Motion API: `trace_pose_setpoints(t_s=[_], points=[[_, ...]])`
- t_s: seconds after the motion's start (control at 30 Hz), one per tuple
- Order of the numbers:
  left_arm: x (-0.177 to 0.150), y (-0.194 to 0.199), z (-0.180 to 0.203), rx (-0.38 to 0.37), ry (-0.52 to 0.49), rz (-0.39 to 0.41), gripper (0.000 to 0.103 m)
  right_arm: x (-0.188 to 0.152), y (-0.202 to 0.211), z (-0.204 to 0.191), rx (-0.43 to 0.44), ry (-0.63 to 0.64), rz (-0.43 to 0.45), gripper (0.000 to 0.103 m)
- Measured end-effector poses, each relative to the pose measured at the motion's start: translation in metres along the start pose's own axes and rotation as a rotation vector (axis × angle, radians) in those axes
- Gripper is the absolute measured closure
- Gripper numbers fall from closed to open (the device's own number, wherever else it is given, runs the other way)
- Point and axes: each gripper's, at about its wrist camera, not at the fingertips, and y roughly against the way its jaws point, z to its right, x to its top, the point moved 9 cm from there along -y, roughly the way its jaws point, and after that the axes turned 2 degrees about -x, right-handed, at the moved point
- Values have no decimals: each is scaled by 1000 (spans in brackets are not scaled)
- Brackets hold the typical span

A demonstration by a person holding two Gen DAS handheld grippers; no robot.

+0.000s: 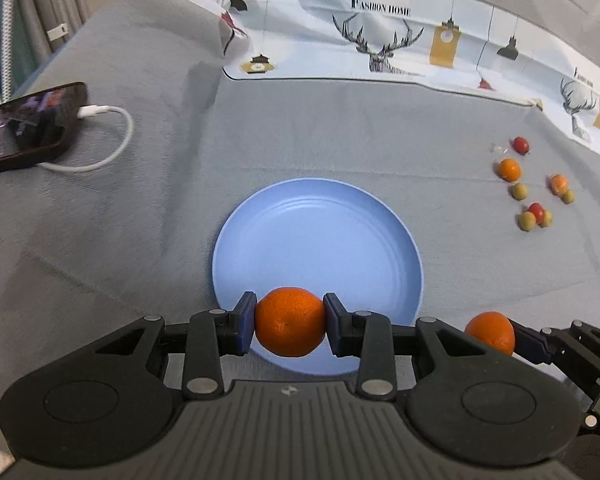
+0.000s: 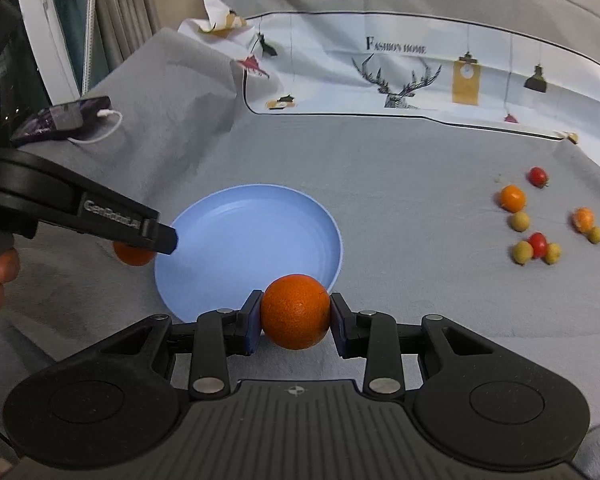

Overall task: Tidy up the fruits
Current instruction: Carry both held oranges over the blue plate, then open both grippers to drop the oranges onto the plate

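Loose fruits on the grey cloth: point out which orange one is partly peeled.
The small orange fruit farthest right in the cluster, touching a yellow-green round fruit. Its top shows pale torn peel; the other loose smooth orange fruit has unbroken skin.

You have two large oranges (image 2: 295,312) (image 2: 132,257), one blue plate (image 2: 236,216), two small oranges (image 2: 513,198) (image 2: 583,219), two cherry tomatoes (image 2: 537,175) (image 2: 538,243), four olive-green fruits (image 2: 521,221) (image 2: 522,252) (image 2: 553,253) (image 2: 595,235), one phone (image 2: 66,118).

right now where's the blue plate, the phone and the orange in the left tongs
blue plate (image 1: 320,220): left wrist view, on its bare inner floor
phone (image 1: 24,128): left wrist view, on its dark screen
orange in the left tongs (image 1: 290,322): left wrist view, on the middle of its peel, between the pads
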Motion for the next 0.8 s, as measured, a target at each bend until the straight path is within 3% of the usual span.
trace_pose_setpoints(t_s=[0.33, 0.57, 0.6, 0.63, 0.7, 0.73, 0.8], points=[[13, -57, 0, 35, -27, -41, 64, 9, -55, -3, -2, 41, -46, 67], [21, -71, -3, 71, -63, -33, 60, 10, -75, -10, 19, 66, -73, 66], [22, -68, -3, 70, -67, -23, 45, 11, -75, -12, 30, 65, -75, 66], [24, -63, -3, 70, -69, -6, 23, 13, -73, -13, 36, 64, -67, 64], [27, -47, -5, 78, -63, 42, 1, 17, -63, -12, 32, 71, -47, 43], [27, -36, -5, 82, -63, 75, 1, 17, -57, -11, 26, 74, -39, 28], [22, -17, -5, 84, -72, 91, 1, 13, -41, -6, 19, 76, -35, 20]])
